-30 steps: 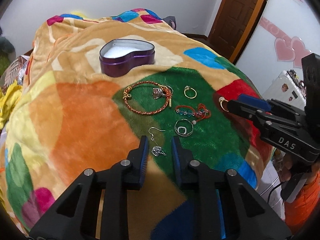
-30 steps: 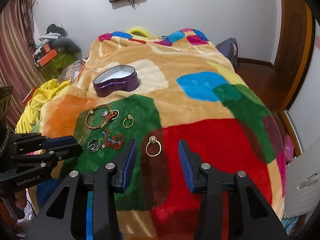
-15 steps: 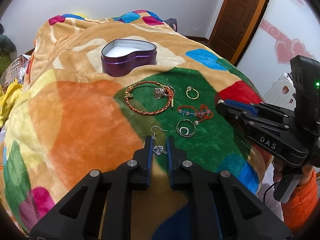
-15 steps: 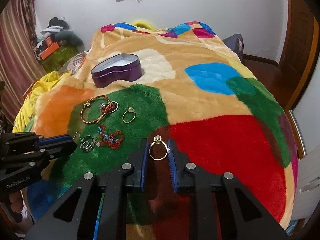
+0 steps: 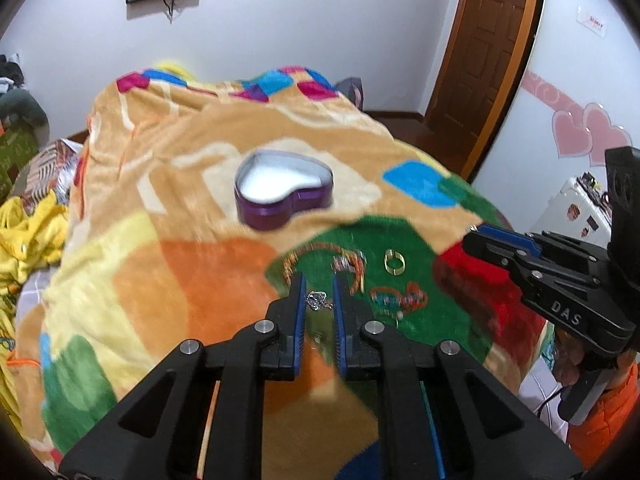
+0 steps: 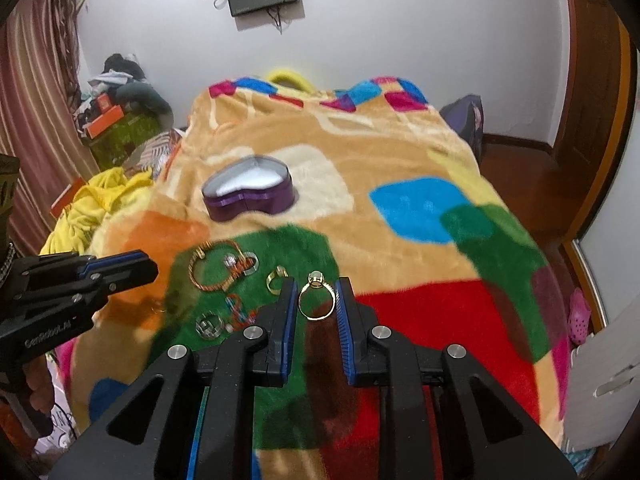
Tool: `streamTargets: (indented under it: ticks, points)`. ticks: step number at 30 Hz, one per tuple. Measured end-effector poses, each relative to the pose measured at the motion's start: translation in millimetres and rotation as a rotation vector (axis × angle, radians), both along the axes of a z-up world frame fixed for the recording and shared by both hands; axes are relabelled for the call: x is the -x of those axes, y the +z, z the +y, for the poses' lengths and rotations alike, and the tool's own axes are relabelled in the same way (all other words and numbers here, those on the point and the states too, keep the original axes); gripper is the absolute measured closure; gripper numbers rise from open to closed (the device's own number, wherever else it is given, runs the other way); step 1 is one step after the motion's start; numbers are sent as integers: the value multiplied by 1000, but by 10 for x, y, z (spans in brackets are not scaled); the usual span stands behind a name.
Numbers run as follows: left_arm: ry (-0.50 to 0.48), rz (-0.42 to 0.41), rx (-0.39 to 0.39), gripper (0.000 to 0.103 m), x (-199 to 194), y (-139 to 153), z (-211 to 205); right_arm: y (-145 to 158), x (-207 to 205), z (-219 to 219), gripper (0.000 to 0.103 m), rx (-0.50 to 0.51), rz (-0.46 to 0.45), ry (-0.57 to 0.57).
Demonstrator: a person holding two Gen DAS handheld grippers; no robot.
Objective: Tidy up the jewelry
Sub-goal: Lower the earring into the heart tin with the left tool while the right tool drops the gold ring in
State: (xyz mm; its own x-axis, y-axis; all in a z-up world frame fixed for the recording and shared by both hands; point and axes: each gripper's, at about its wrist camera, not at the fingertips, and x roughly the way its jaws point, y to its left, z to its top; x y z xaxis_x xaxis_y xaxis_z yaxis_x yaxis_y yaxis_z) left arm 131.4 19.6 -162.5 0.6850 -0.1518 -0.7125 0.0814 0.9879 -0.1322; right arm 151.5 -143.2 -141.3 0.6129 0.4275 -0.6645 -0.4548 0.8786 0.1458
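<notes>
My left gripper (image 5: 319, 294) is shut on a silver earring (image 5: 318, 300) and holds it above the blanket. My right gripper (image 6: 317, 300) is shut on a gold ring (image 6: 317, 300) with a pale stone, also lifted. An open purple heart-shaped tin (image 5: 284, 194) with a white lining sits further back; it also shows in the right wrist view (image 6: 251, 192). On the green patch lie a braided orange bracelet (image 6: 218, 266), a small gold ring (image 5: 394, 261), a red and blue beaded piece (image 5: 398, 298) and a silver ring (image 6: 209, 325).
The jewelry lies on a multicoloured fleece blanket (image 5: 160, 272) over a bed. A yellow cloth (image 6: 92, 204) and boxes are off the left side. A wooden door (image 5: 484, 48) and white furniture (image 6: 600, 376) stand to the right.
Both grippers closed on their pieces, the left on the earring and the right on the gold ring, then lifted them off the blanket and tilted up towards the tin.
</notes>
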Motion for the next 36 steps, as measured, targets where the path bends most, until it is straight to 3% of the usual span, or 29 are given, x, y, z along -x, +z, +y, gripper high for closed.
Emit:
streamTargets:
  ticks: [11, 20, 28, 36]
  points:
    - [21, -131, -17, 91, -156, 432, 130, 348, -83, 154, 86, -32, -94, 17]
    - [27, -198, -38, 91, -316, 598, 189, 508, -201, 341, 86, -59, -151, 33]
    - [23, -199, -41, 91, -508, 569, 226, 510, -344, 492, 86, -73, -160, 49]
    - [22, -138, -30, 91, -806, 354, 315, 391, -589, 636, 86, -82, -114, 80]
